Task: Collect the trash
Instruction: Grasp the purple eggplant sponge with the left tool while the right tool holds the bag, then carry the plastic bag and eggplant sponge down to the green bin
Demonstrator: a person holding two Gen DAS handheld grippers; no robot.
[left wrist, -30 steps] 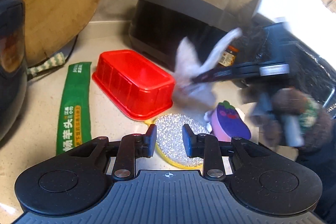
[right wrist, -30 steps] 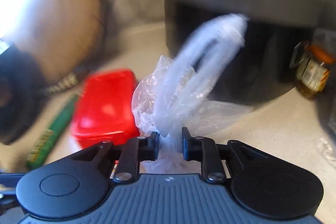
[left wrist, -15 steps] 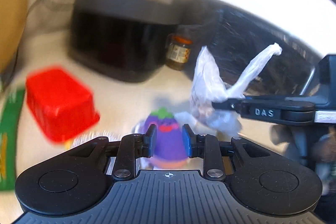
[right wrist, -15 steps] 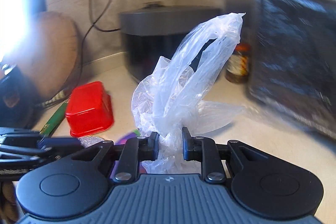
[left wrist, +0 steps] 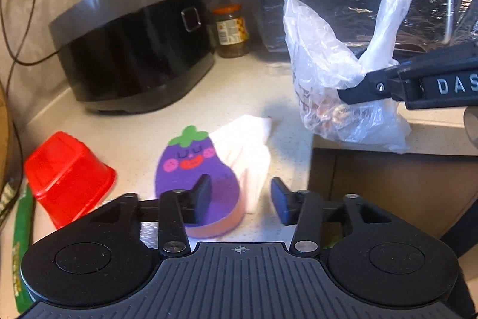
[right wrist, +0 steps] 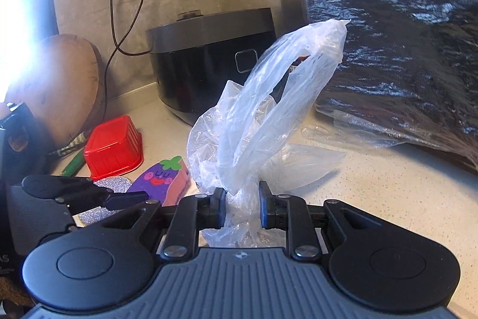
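Note:
A clear plastic bag (right wrist: 257,121) with scraps inside hangs pinched in my right gripper (right wrist: 239,207), which is shut on its bunched neck. From the left wrist view the same bag (left wrist: 328,73) dangles over the counter edge at the right, with the right gripper's fingers (left wrist: 370,87) clamped on it. My left gripper (left wrist: 240,198) hovers low over the counter, its jaws opening with nothing gripped between them. Under it lie a crumpled white tissue (left wrist: 248,148) and a purple eggplant-shaped sponge (left wrist: 191,166). In the right wrist view the left gripper's fingers (right wrist: 125,198) reach in from the left beside the sponge (right wrist: 162,178).
A red plastic tub (left wrist: 65,178) lies upside down at the left, by a green packet (left wrist: 22,229). A black rice cooker (left wrist: 134,50) and a jar (left wrist: 231,29) stand at the back. A foil-wrapped appliance (right wrist: 403,56) fills the right. The counter edge (left wrist: 310,145) drops off at the right.
Both grippers swung right along the counter. The left gripper's jaws widened over the sponge and tissue. The right gripper kept its hold on the bag.

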